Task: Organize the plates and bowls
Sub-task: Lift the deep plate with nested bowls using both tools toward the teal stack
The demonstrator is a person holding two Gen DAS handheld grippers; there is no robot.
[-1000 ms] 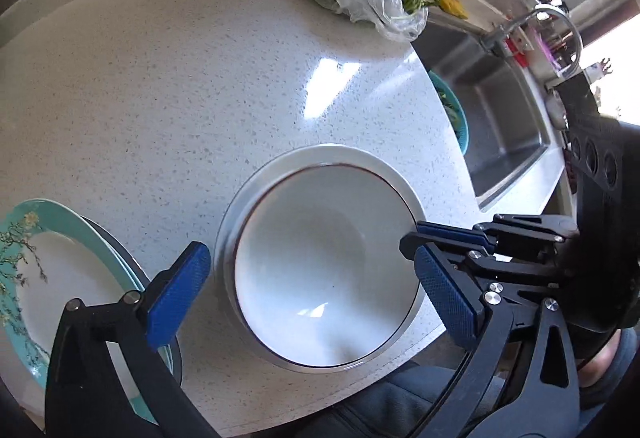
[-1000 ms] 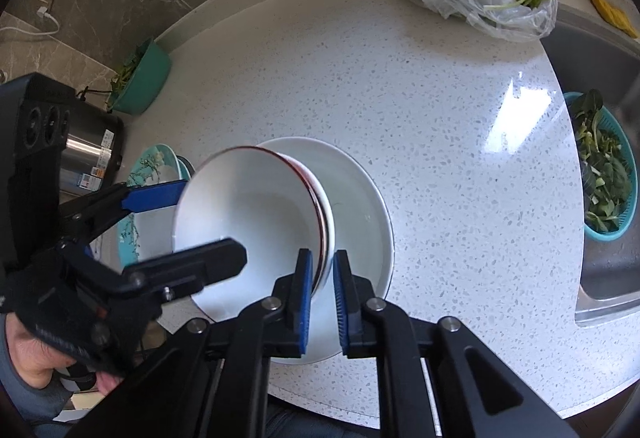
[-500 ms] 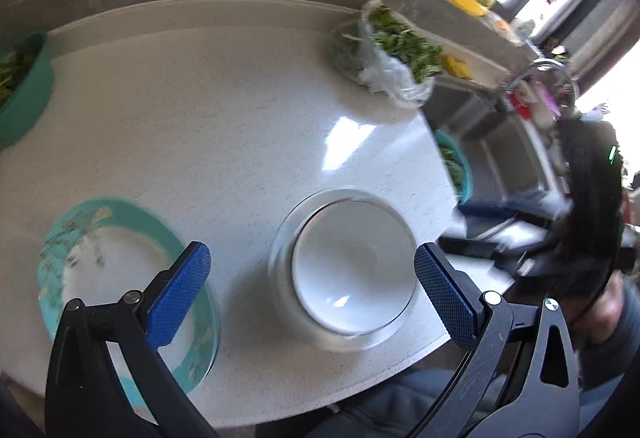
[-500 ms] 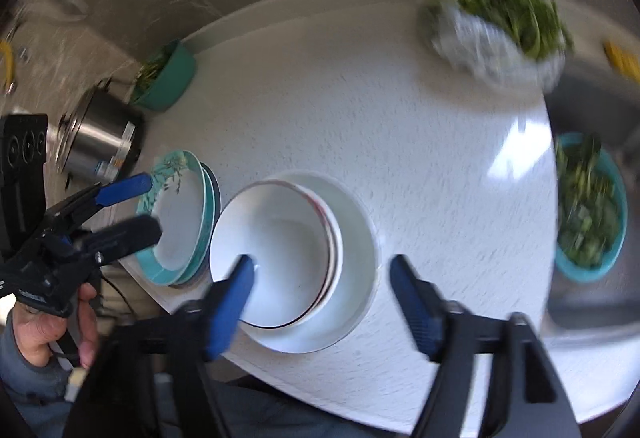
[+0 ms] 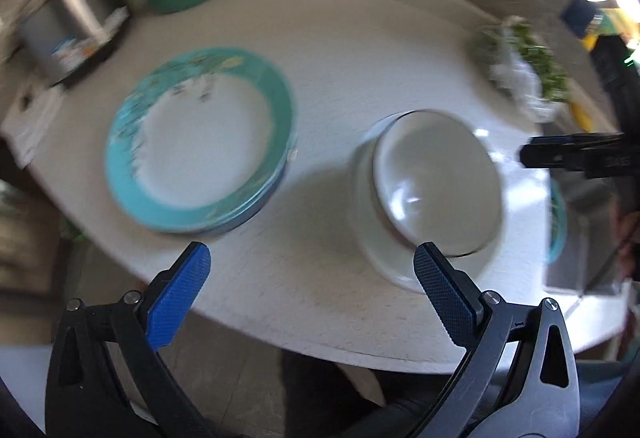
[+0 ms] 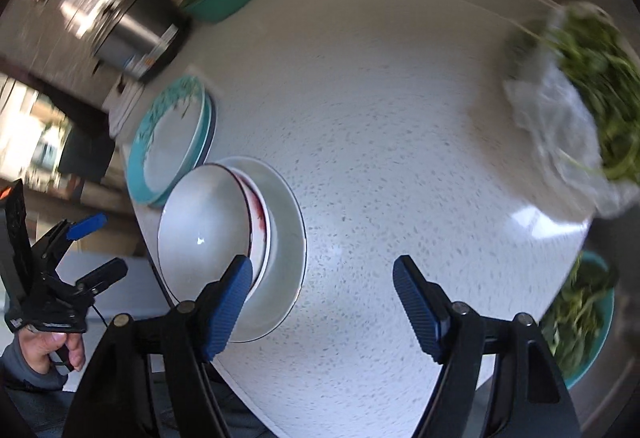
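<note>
**Left wrist and right wrist: bowls nested, plates stacked, both grippers empty**

Left wrist view: left gripper [image 5: 306, 288] has its fingers spread wide with nothing between them, hovering above the near table [image 5: 360, 49] edge. Plates [image 5: 200, 141], teal-rimmed with a floral print, sit stacked at centre-left of frame. Bowls [image 5: 428, 193] sit nested right of centre, the white inner one tilted inside a bigger pale one. The two stacks are near each other but not touching. Frame is motion-blurred, so plate count is unclear.

Right wrist view: right gripper [image 6: 322, 302] is wide too and holds nothing; its left pad overlaps the bowls' [image 6: 224, 234] near rim in the picture, contact unclear. The inner bowl has a dark rim line and a reddish mark on its side, and leans left in the outer one. Plates [image 6: 172, 133] lie just upper left of the bowls, at least two deep.

Judgement: the sorting looks mostly done, with like stacked on like. What may be left is seating the tilted bowl flat and perhaps squaring the stacks.
</note>
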